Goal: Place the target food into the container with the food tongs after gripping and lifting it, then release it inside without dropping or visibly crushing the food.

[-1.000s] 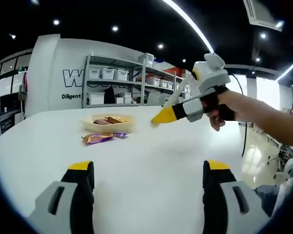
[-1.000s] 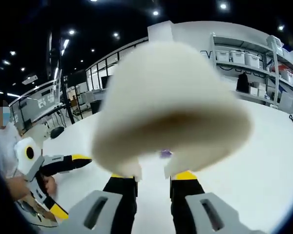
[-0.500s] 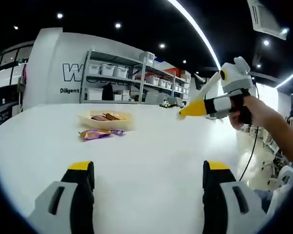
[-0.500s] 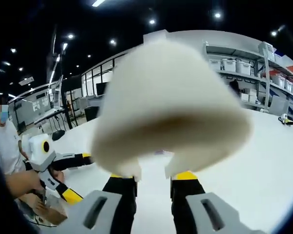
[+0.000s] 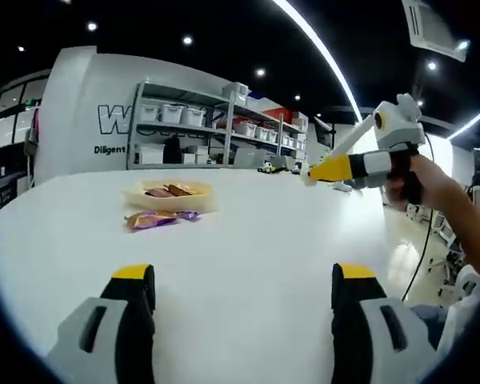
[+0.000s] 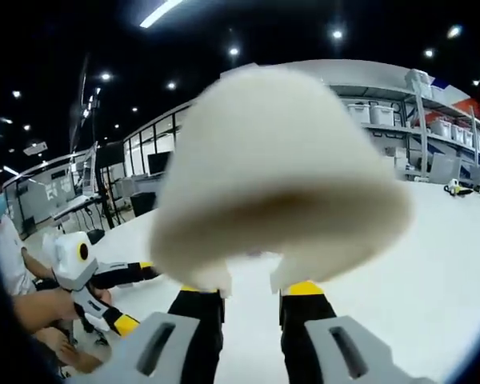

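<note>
White tabletop under dark ceiling lights, with shelving of bins behind. Left gripper view: the left gripper hovers low over the table, its yellow-tipped jaws spread wide with nothing between them. Far across the table sits a shallow tray holding brown food pieces; just in front of it, on the bare surface, lies a purple-and-gold wrapped snack, flat and apparently uncrushed. To the right, well apart from both, a hand carries the right gripper above the table, a pale slender tool projecting past its tip. Right gripper view: the right gripper has its jaws drawn close on pale tongs, which loom blurred and large before the lens; whether anything sits in the tongs' far end cannot be told. At lower left the left gripper appears with a person's arm. Judgement: the wrapped snack is the likely target and has not yet been gripped, the tongs being far from it. Risks ahead: the wrapper looks slick and thin, so a shallow pinch could let it slide out during the lift; too hard a squeeze could dent the contents; the tongs block the right camera, making aim at the tray uncertain.
</note>
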`<state>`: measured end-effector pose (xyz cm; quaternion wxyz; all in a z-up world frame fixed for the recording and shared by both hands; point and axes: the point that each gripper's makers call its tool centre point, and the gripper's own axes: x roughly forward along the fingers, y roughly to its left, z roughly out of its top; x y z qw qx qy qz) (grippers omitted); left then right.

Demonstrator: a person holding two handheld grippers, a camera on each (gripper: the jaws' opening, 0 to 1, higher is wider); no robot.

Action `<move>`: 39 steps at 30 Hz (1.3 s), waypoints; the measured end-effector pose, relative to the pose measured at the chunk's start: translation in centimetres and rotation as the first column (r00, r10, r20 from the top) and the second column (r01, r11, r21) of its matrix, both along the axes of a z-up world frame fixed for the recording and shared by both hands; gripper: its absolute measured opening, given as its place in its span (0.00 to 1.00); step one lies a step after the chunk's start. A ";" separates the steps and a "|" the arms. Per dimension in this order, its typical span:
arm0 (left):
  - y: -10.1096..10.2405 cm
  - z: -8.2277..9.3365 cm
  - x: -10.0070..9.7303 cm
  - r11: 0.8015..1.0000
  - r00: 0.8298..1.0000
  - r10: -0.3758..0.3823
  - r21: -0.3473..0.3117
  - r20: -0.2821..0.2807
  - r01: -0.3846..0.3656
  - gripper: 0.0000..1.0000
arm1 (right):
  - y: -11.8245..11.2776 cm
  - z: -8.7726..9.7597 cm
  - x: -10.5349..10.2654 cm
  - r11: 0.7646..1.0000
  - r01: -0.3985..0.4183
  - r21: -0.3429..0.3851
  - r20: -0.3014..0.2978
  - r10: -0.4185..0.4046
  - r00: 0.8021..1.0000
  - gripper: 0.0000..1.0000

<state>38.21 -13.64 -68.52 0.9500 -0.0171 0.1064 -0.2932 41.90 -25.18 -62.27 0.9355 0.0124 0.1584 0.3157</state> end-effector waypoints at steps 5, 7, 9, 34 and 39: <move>-0.1 -0.1 -0.1 1.000 1.000 -0.013 0.015 -0.004 0.013 0.90 | 1.0 -0.8 -1.1 0.999 -0.034 0.035 -0.025 0.035 0.999 0.20; 0.0 0.0 -0.1 1.000 1.000 -0.010 0.001 -0.007 0.010 0.90 | 0.9 -0.9 -1.0 0.999 -0.029 0.032 -0.022 0.030 0.999 0.20; 0.1 0.0 0.0 1.000 1.000 -0.004 -0.003 -0.005 0.004 0.90 | 0.9 -1.1 -1.2 0.999 -0.037 0.022 -0.030 0.037 0.999 0.21; 0.9 3.3 0.4 0.997 0.998 0.064 0.033 -0.006 -0.064 0.89 | -0.9 -0.7 -0.8 1.000 -0.003 0.019 0.002 0.003 1.000 0.22; 0.9 3.7 0.0 0.997 0.999 0.055 0.046 -0.002 -0.054 0.89 | -0.9 -1.2 -0.9 0.999 -0.001 0.033 -0.012 0.002 1.000 0.21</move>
